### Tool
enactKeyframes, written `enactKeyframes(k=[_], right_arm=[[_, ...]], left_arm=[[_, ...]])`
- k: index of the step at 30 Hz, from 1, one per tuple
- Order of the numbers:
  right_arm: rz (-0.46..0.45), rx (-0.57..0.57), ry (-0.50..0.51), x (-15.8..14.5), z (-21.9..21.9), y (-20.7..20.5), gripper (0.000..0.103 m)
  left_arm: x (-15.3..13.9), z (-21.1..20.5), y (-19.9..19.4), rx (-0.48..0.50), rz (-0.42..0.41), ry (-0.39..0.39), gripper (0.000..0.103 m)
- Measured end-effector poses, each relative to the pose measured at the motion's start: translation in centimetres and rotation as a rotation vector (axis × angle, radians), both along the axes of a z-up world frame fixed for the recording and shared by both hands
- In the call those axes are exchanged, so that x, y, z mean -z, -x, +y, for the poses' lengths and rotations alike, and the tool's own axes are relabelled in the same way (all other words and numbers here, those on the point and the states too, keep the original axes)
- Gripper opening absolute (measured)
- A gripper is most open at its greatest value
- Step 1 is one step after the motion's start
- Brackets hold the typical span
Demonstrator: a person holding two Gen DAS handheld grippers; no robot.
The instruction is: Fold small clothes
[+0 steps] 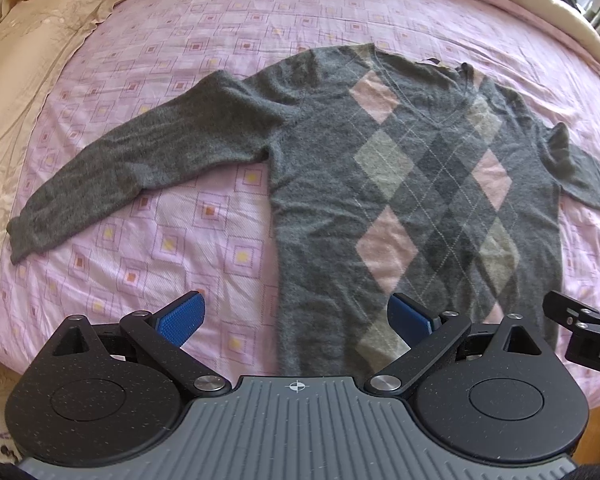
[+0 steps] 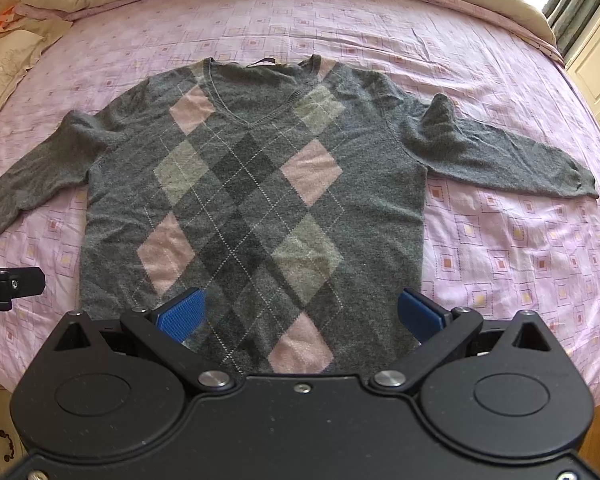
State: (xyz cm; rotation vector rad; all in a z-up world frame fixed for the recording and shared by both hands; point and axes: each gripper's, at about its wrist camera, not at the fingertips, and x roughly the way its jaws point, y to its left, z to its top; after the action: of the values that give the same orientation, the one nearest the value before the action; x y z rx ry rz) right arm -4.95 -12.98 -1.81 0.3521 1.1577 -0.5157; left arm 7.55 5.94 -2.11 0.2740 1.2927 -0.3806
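sweater [image 2: 252, 200] hem hidden behind claw [image 2: 300, 316]

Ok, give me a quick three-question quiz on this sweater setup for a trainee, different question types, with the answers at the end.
1. True or false: the grey argyle sweater lies flat on the pink bedsheet with both sleeves spread outward.
2. Multiple choice: the left gripper and the right gripper are: A) both open and holding nothing, B) both shut on the hem, C) one open and one shut.
3. Fill in: the sweater's neckline is shaped like the letter ___.

Key: 1 true; 2 A; 3 V.
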Motion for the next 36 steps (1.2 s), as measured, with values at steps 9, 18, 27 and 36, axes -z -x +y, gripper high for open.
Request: enactKeyframes(k=[9, 18, 27, 36], right_arm=[[0.012, 0.011, -0.006, 0.2, 0.8, -1.1, 0.102], [0.017, 0.005, -0.036, 1.2, -1.0, -1.0, 0.102], [0.001, -0.042, -0.107, 2.9, -5.9, -0.3, 0.102], [-0.175, -0.039, -0.084, 4.0, -12.9, 2.0, 0.102]], left_arm=[[0.6, 0.4, -1.0, 0.043, 0.009, 0.013, 0.099], [0.8, -0.8, -1.0, 0.033, 0.001, -0.004, 0.099], [0.3, -4.4, 0.3, -0.022, -0.107, 0.035, 0.097], [-0.2, -8.7, 1.6, -0.103, -0.197, 0.161, 0.087]])
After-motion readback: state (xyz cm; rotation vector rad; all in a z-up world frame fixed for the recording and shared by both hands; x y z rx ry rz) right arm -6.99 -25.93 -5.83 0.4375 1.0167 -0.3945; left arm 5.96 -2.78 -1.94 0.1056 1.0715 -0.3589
